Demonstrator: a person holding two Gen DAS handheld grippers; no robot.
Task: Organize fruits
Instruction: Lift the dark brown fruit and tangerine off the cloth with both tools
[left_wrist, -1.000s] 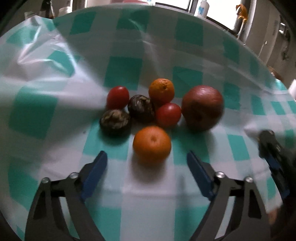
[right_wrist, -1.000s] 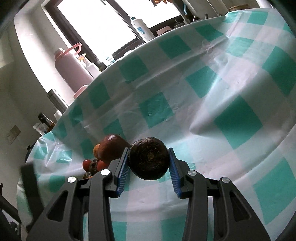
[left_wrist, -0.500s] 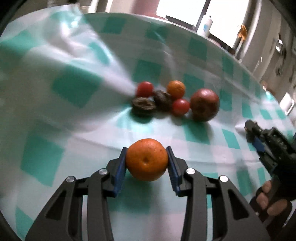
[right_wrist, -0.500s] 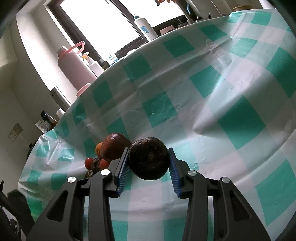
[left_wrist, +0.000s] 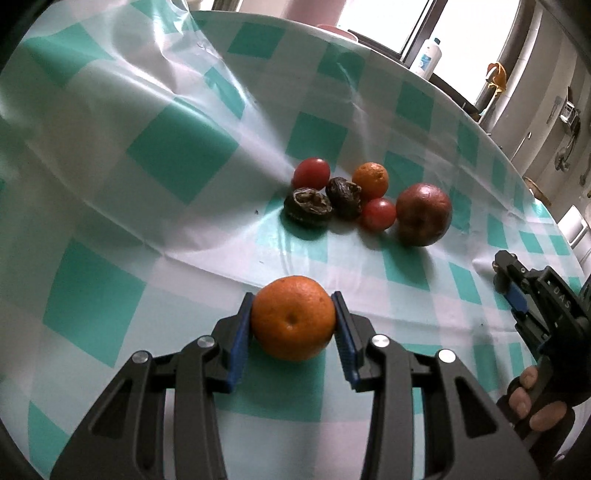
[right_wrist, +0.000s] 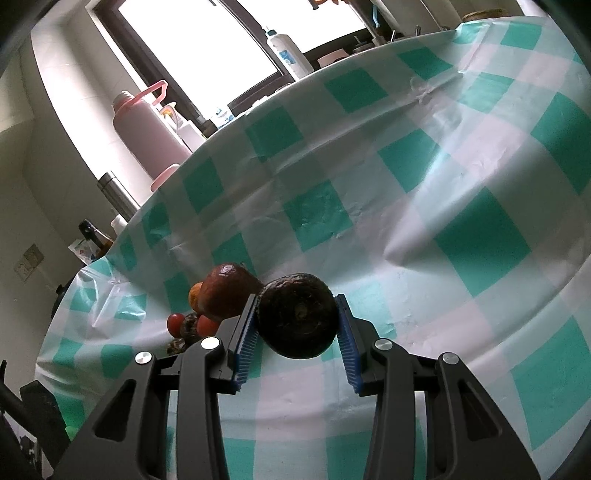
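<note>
The left claw, which a second ago was standing wide open around the near orange beside the fruit cluster, is now gripping it between both blue pads and holding it nearer the worktop's near edge, well apart from the rest. One orange is thus being separated out. The right claw is staying put, clamped on a dark wrinkled fruit, angled downward. Farther in, toward the worktop's middle, two tomatoes, two shrivelled dark fruits, a second orange and a reddish-brown apple are sitting clustered together.
</note>
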